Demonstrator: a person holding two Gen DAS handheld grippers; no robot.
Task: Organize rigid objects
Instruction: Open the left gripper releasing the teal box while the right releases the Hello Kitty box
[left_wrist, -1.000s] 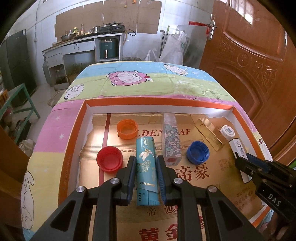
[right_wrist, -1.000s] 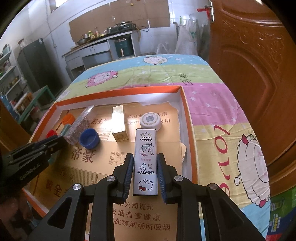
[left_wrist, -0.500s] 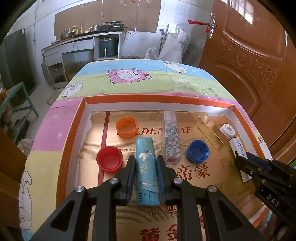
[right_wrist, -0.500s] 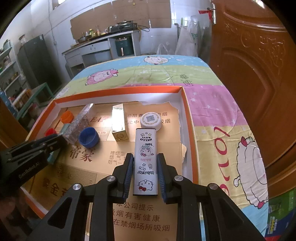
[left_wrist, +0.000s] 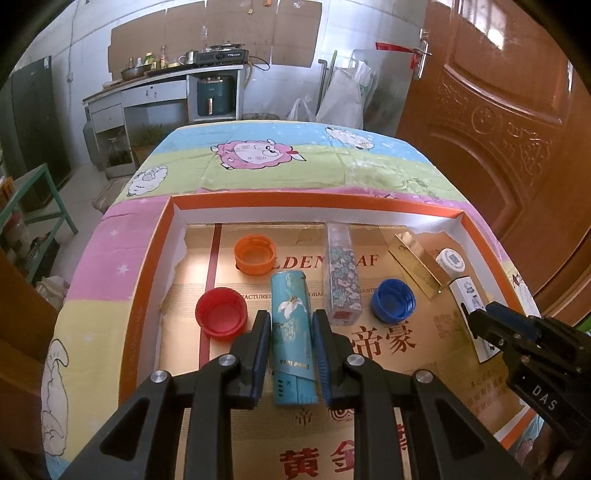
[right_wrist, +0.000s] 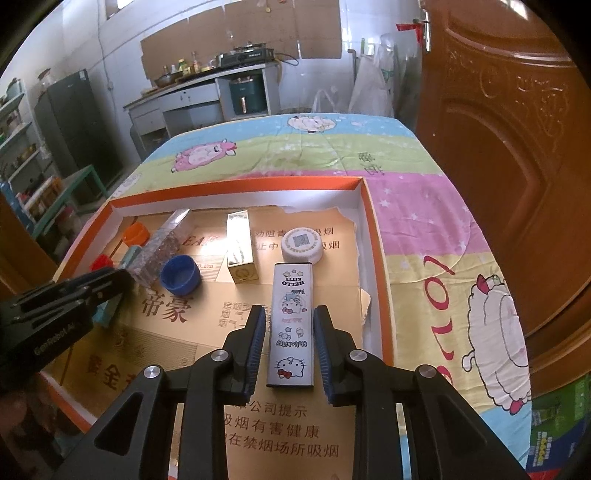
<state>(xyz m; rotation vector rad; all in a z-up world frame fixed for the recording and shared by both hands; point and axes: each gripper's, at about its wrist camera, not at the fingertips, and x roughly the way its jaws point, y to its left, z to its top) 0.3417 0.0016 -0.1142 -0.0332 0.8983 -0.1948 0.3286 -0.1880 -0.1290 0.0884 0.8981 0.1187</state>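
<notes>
A shallow orange-rimmed box (left_wrist: 147, 266) lined with cardboard holds the objects. My left gripper (left_wrist: 291, 325) is shut on a teal flower-printed box (left_wrist: 291, 325) that lies flat on the cardboard. My right gripper (right_wrist: 290, 321) stands slightly open around a white Hello Kitty box (right_wrist: 292, 321), with small gaps at both pads; this box also shows in the left wrist view (left_wrist: 471, 299). A red cap (left_wrist: 221, 313), an orange cap (left_wrist: 255, 254), a blue cap (left_wrist: 392, 303), a floral clear box (left_wrist: 341, 277), a gold box (left_wrist: 417, 264) and a white round lid (right_wrist: 301, 243) lie around them.
The box rests on a cartoon-sheep bedsheet (left_wrist: 258, 155) over a table. A brown wooden door (right_wrist: 517, 147) stands close on the right. A kitchen counter (left_wrist: 166, 88) and a green frame (left_wrist: 33, 199) are farther back and to the left.
My right gripper's jaws have opened slightly off the Hello Kitty box. The left gripper still holds the teal box, with only a small shift of view.
</notes>
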